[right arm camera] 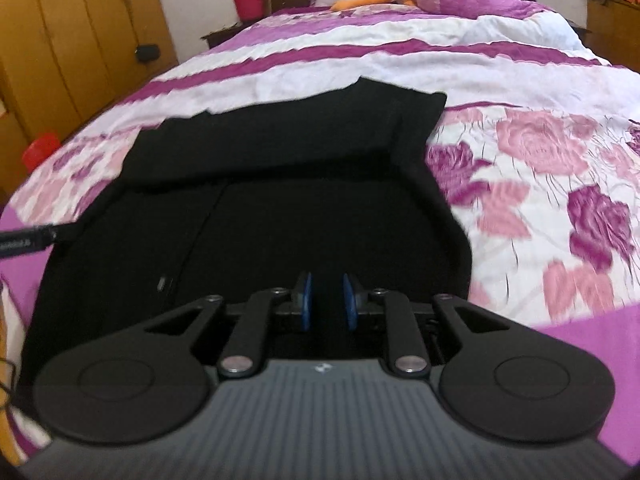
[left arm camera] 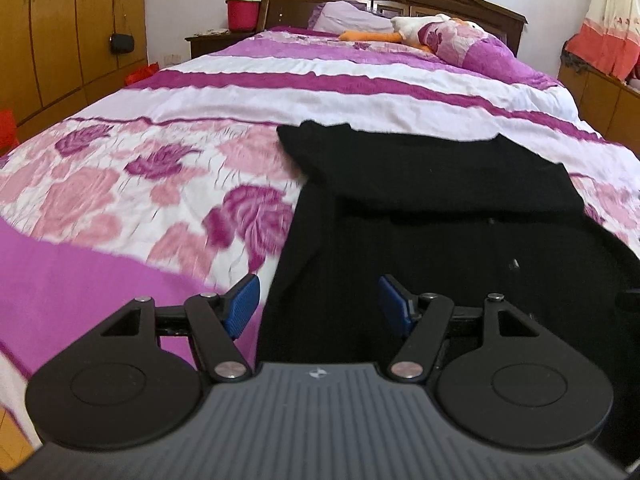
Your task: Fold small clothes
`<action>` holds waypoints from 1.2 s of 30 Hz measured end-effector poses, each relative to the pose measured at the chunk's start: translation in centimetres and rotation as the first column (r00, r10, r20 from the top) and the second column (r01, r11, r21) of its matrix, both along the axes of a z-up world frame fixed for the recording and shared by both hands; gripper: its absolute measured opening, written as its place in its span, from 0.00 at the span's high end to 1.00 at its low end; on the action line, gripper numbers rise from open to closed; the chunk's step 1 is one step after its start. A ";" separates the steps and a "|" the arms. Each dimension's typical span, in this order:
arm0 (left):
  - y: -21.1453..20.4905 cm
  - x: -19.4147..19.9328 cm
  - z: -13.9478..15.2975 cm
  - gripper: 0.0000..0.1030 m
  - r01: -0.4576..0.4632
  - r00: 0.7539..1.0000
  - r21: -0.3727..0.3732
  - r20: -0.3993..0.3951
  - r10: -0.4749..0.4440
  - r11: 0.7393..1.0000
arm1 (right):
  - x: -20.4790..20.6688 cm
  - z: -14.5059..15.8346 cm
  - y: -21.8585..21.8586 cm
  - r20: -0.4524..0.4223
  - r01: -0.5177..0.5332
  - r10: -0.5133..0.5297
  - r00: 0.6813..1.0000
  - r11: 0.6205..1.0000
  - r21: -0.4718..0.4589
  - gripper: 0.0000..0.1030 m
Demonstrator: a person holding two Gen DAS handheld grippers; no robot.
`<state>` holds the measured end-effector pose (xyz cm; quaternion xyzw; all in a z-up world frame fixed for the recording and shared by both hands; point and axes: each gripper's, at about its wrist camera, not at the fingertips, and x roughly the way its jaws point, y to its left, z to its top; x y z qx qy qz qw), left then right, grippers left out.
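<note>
Left wrist view: left gripper (left arm camera: 318, 306) is hovering w/ jaws wide apart over the near left edge of the black garment (left arm camera: 460, 208), which is lying on the floral bedspread (left arm camera: 132, 184). Right gripper (right arm camera: 327, 300) is sitting over the garment, jaws narrowly apart, gripping nothing.

Your left gripper (left arm camera: 318, 304): matte black linkage arms, silver round pivot screws, two large black discs with raised inner circles, and a grey ribbed housing bearing a small pale emblem. Its fingers (left arm camera: 242, 306) carry blue pads with a fine grid texture. Your right gripper (right arm camera: 327, 300): the same black arms, silver screws, twin discs and grey ribbed housing with emblem. Its fingers (right arm camera: 306, 300) are blue-faced too. A thin black cable shows at that view's lower left edge.
</note>
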<state>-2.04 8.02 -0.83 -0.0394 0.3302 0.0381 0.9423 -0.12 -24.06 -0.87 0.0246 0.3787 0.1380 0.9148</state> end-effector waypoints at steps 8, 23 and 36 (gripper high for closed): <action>0.3 -4.5 -0.8 0.31 -0.021 0.999 -0.018 -0.034 0.020 1.000 | -4.6 -1.5 0.0 -0.035 -0.046 0.043 0.998 0.995 -0.090 0.81; -0.2 -8.9 -3.0 0.31 0.020 0.994 -0.068 -0.106 -0.027 0.998 | -9.2 -1.8 -4.1 -0.019 0.104 -0.108 0.994 0.987 -0.118 0.79; -1.6 -9.3 -3.4 0.30 0.047 0.992 -0.038 -0.115 -0.051 0.998 | -8.7 -0.8 -2.7 0.033 0.237 -0.237 0.971 0.972 0.011 0.31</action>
